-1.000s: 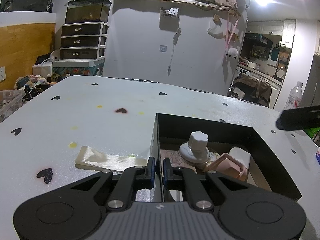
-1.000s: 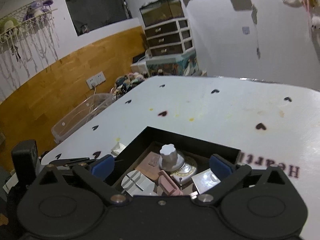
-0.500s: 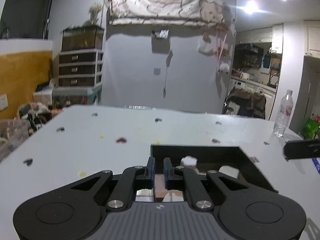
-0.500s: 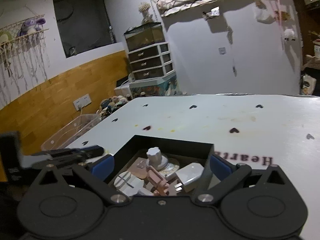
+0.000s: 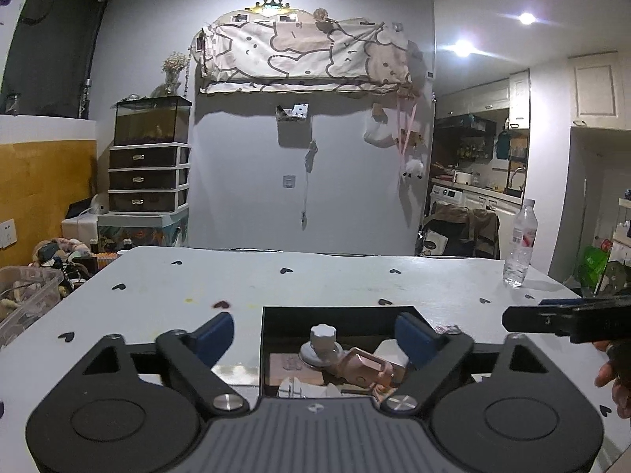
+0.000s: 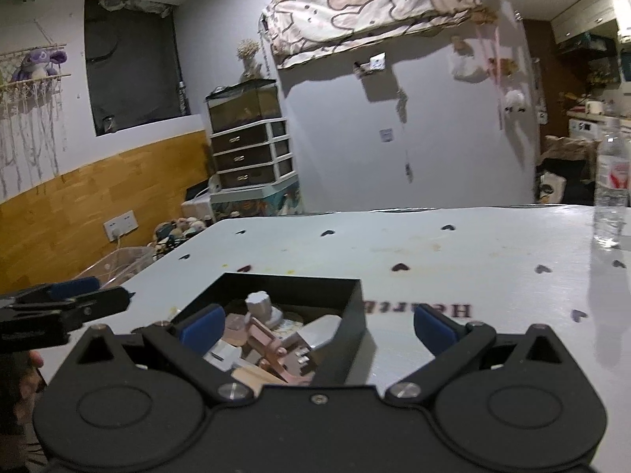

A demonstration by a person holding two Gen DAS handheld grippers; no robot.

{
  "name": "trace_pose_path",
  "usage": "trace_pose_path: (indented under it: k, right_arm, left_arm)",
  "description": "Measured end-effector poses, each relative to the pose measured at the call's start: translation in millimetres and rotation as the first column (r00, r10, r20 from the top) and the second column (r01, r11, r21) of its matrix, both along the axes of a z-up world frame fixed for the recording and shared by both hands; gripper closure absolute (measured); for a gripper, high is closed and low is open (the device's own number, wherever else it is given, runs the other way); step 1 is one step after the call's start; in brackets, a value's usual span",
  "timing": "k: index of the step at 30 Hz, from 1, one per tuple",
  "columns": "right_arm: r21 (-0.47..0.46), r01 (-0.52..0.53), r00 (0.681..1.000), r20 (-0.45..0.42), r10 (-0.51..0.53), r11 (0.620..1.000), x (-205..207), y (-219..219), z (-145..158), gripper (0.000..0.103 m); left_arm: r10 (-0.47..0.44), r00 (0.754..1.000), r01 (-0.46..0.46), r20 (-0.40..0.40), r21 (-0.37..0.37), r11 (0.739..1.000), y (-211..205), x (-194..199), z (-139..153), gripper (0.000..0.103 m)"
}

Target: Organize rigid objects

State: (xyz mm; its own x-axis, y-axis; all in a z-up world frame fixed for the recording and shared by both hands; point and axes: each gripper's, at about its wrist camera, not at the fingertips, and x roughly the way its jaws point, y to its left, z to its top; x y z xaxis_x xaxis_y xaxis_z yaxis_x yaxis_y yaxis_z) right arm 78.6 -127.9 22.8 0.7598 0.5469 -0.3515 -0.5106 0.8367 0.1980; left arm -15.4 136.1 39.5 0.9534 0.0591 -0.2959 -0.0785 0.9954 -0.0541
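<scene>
Your left hand-held gripper (image 5: 314, 331) hangs low over the near edge of the black box (image 5: 339, 310), its jaws spread wide and holding nothing; your right hand-held gripper (image 6: 315, 321) is spread just as wide and empty, straddling the box's right wall. The rigid pieces all lie inside the box on the bench (image 5: 315, 276): a white knob (image 5: 322, 335) standing upright on its round base, a pink clip (image 5: 364, 366) leaning against it, a white block (image 6: 319, 331) and some flat pieces beneath, all packed touching one another. By the look of it, the sorting is close to finished or a further piece is about to be set in. The risk lies in that crowding: if you reach in with jaws this wide, a fingertip could catch the knob or lever the clip up and spill a neighbour over the wall. Your right jaws sit on both sides of the wall, so closing or dropping there could shove or tip the light box across the bench. A water bottle (image 5: 521, 242) stands well apart at the far edge, out of harm's way.
</scene>
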Motion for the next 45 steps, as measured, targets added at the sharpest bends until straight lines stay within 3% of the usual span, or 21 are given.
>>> trace_pose_path:
  k: [4,12,24,45]
  right_arm:
    - [-0.006,0.036,0.999,0.017,-0.036,0.999,-13.5,-8.4,-5.7,0.000]
    - [-0.016,0.100,0.994,0.054,-0.099,0.995,-38.9,-16.0,-14.9,0.000]
    - [-0.055,0.133,0.989,0.071,-0.129,0.990,-70.5,-18.9,-26.8,0.000]
    - [-0.045,0.165,0.985,0.052,-0.162,0.985,-72.9,-24.1,-29.7,0.000]
  left_arm:
    - [0.037,0.999,-0.037,0.013,0.010,0.999,-6.2,-12.8,-3.0,0.000]
    - [0.070,0.997,-0.071,0.019,0.056,0.996,-21.7,-29.5,-16.0,0.000]
    - [0.094,0.995,-0.094,0.015,0.033,0.995,-27.2,-47.2,-29.7,0.000]
    - [0.085,0.996,-0.086,0.010,0.046,0.995,-30.6,-49.7,-30.7,0.000]
